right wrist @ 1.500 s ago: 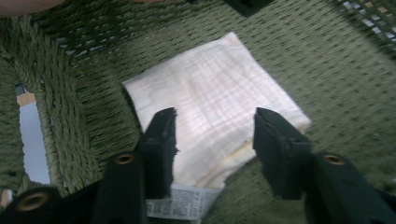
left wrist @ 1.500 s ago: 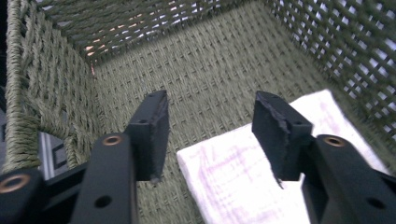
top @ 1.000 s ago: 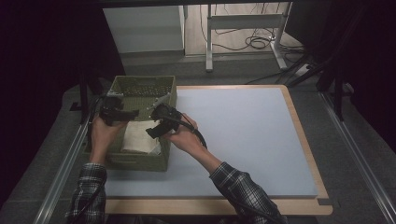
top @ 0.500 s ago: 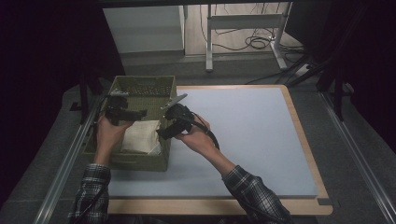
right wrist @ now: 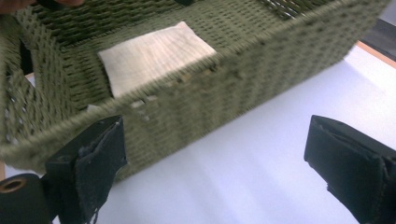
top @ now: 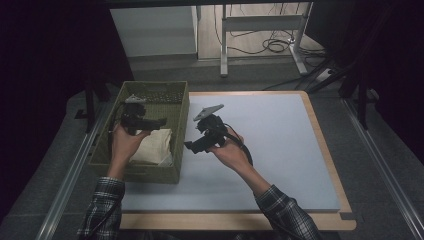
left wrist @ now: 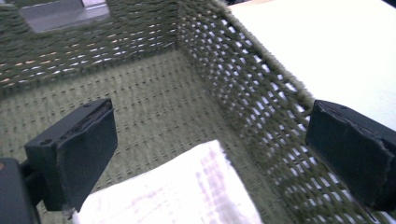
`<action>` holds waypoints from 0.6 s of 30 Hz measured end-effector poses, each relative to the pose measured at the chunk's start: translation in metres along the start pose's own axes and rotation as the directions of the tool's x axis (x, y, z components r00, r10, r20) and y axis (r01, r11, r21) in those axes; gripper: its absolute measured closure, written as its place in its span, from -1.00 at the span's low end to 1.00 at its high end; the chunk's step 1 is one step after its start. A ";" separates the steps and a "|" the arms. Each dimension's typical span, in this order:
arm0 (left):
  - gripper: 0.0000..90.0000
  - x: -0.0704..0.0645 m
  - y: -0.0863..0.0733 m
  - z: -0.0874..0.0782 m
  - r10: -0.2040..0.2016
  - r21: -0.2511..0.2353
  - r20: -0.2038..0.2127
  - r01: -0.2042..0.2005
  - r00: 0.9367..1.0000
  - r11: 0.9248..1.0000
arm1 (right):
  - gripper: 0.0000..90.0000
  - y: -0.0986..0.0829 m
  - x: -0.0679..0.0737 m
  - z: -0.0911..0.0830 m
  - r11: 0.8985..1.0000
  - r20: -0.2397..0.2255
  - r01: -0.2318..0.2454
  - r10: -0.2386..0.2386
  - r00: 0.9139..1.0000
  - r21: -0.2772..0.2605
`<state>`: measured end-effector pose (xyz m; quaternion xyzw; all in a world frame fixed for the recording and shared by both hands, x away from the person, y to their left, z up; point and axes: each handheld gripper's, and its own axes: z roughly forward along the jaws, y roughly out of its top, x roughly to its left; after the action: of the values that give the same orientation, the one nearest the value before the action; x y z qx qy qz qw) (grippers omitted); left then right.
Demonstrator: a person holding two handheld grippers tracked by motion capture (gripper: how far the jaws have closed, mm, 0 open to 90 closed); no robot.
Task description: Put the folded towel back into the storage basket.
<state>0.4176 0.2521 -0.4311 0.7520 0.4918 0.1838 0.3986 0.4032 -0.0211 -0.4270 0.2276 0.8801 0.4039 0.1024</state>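
An olive woven basket (top: 177, 107) stands at the left end of the pale blue mat (top: 270, 135). A folded white cloth (top: 152, 145) lies flat in its near half. My left gripper (top: 161, 121) hovers above the basket's middle, open and holding nothing. In the left gripper view the cloth (left wrist: 177, 196) lies below the left gripper (left wrist: 215, 154), beside the basket wall (left wrist: 243, 93). My right gripper (top: 190, 146) is held open just outside the basket's right wall, above the mat. The right gripper view looks at that wall (right wrist: 210, 98), with the cloth (right wrist: 154, 56) behind it and the right gripper (right wrist: 222, 163) empty.
The mat lies on a wood-edged board (top: 325, 150) and stretches bare to the right of the basket. Metal rails (top: 385, 175) run along both sides of the table. Behind the table are desk legs (top: 223, 45) and floor cables (top: 272, 45).
My right gripper has drawn out of the basket and moved right, over the mat. The left gripper stays above the basket. The cloth now lies alone in the basket.
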 end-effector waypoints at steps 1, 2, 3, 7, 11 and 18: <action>-0.95 -0.002 0.001 0.000 0.008 0.002 0.002 -0.008 1.000 1.000 | -0.89 -0.002 -0.002 -0.001 1.000 0.001 -0.002 0.002 1.000 -0.001; -0.95 -0.003 0.001 0.001 0.011 0.002 0.000 -0.011 1.000 1.000 | -0.90 -0.005 -0.004 -0.003 1.000 0.004 -0.005 0.005 1.000 0.000; -0.96 -0.003 0.001 0.001 0.011 0.002 0.000 -0.011 1.000 1.000 | -0.90 -0.005 -0.004 -0.003 1.000 0.004 -0.005 0.005 1.000 0.000; -0.96 -0.013 0.005 0.002 0.022 -0.013 0.020 -0.022 1.000 1.000 | -0.91 -0.021 -0.013 -0.013 1.000 0.016 -0.017 0.017 1.000 0.001; -0.97 -0.021 0.008 0.004 0.043 -0.015 0.028 -0.043 0.999 0.999 | -0.91 -0.032 -0.021 -0.021 1.000 0.023 -0.030 0.030 0.999 0.001; -0.97 -0.035 0.014 0.006 0.086 -0.007 0.036 -0.086 0.996 0.996 | -0.91 -0.055 -0.035 -0.034 0.999 0.039 -0.036 0.035 0.999 0.016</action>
<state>0.4146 0.2157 -0.4199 0.7746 0.4512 0.1884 0.4011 0.4039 -0.0918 -0.4470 0.2519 0.8772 0.3937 0.1102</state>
